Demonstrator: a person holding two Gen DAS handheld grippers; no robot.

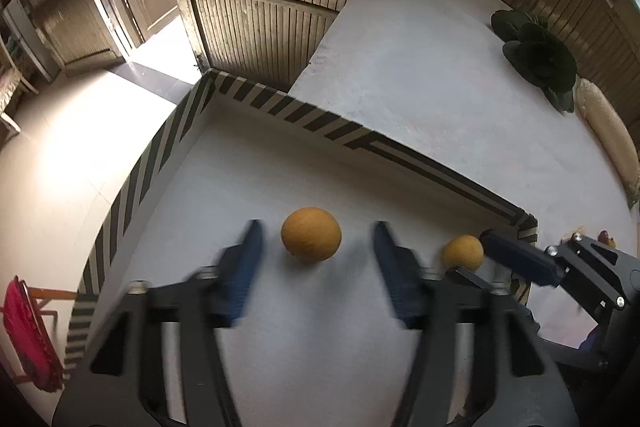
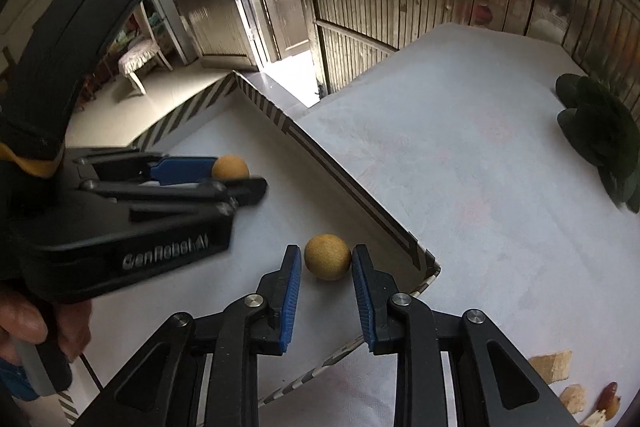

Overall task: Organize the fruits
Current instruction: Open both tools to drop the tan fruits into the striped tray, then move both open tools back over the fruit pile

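A shallow white box with a black-striped rim sits at the table's corner. Two round yellow-orange fruits rest on its floor. The larger fruit lies between the blue pads of my left gripper, which is open with a clear gap on each side. The smaller fruit sits near the box's corner between the pads of my right gripper. The pads stand close beside it without squeezing, so the gripper is open.
The white-clothed table extends beyond the box. A dark green leafy vegetable lies at its far right by the wooden wall, with a pale long item beside it. Pale chunks and a brown date lie at the near right.
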